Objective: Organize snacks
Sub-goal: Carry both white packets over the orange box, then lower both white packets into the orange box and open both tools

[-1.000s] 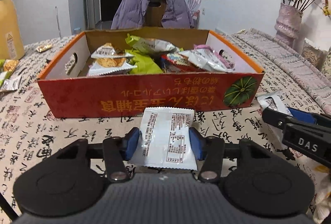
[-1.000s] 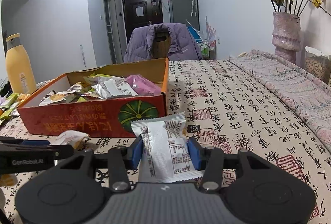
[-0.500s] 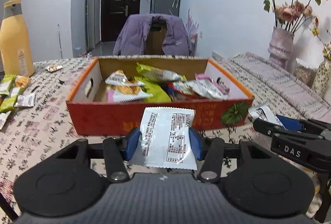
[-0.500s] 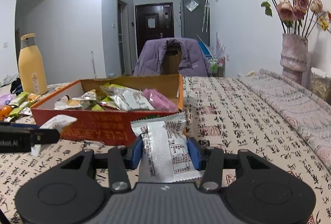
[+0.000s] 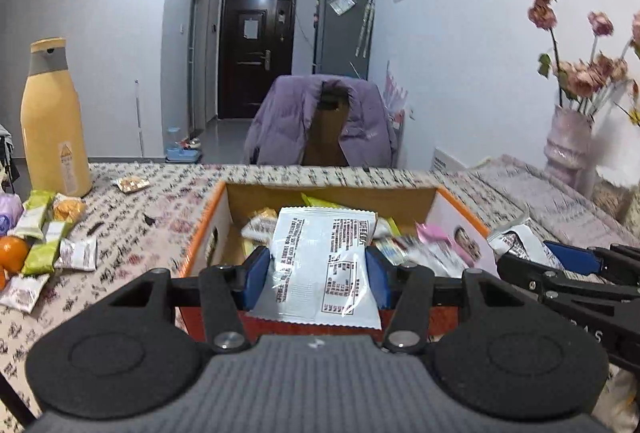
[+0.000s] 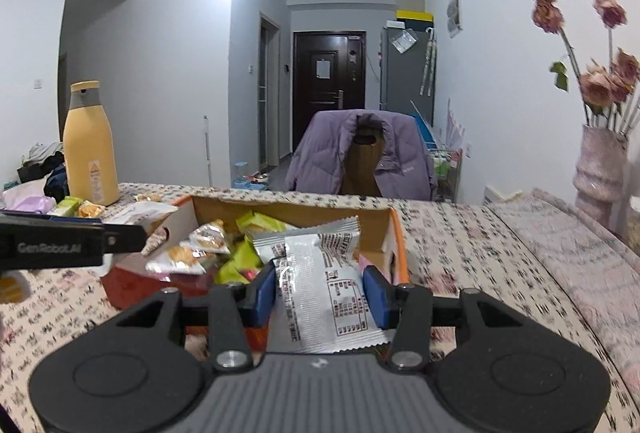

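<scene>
Two grippers are ours here, each clamped on a white snack packet, and we start with the biggest thing under them: the table (image 5: 160, 193), covered in a cloth printed with dark characters. On it sits the cardboard box (image 5: 208, 217) with an orange rim and red outer wall, already holding a jumble of wrapped snacks (image 6: 208, 245) — green, silver and pink packets heaped together. At the table's far left stands a tall yellow bottle (image 5: 52, 121) with a grey collar, and at the far right a pale pink vase (image 6: 598, 173) of dried roses. Beyond the far edge a chair draped in a purple jacket (image 5: 320, 121) faces us. Loose snack bars (image 5: 44, 233) lie scattered on the cloth left of the box, beside an orange fruit (image 5: 12, 253). Our left gripper (image 5: 318, 271) has its blue pads pressed against both sides of a white packet (image 5: 324, 265), which stands upright between them in front of the box's open top. Our right gripper (image 6: 320, 291) squeezes its own white packet (image 6: 320, 285) the same way, the wrapper creased in the grip, held near the box's right-hand corner. In the left view the right gripper's dark fingers show at the right edge, with its packet poking up beside the box wall.
</scene>
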